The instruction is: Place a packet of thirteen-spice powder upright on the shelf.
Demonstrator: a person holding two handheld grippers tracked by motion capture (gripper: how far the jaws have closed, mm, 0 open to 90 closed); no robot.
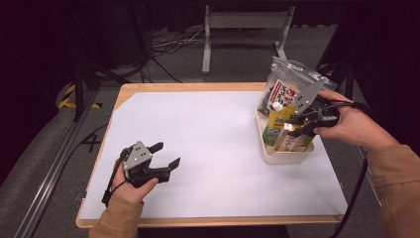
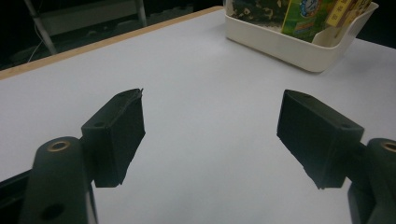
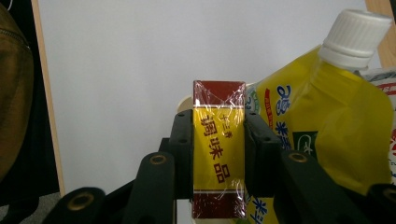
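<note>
A white tub [image 1: 282, 154] stands at the right of the white table top and holds packets. My right gripper [image 1: 298, 126] is over the tub, shut on a yellow and dark red box [image 3: 218, 149] wrapped in film; both pads [image 3: 183, 140] press its sides. Beside the box leans a yellow spouted pouch [image 3: 327, 112] with a white cap. A clear zip bag [image 1: 287, 79] stands at the tub's far end. My left gripper [image 1: 165, 154] rests low at the table's near left, open with nothing between its pads [image 2: 116, 135]. The tub [image 2: 280, 39] lies ahead of it.
The table's wooden edge [image 1: 188, 87] runs along the far side. Beyond it stand a grey metal frame [image 1: 242, 25] and loose cables on the floor. The wide white sheet [image 1: 213, 134] between my grippers carries nothing.
</note>
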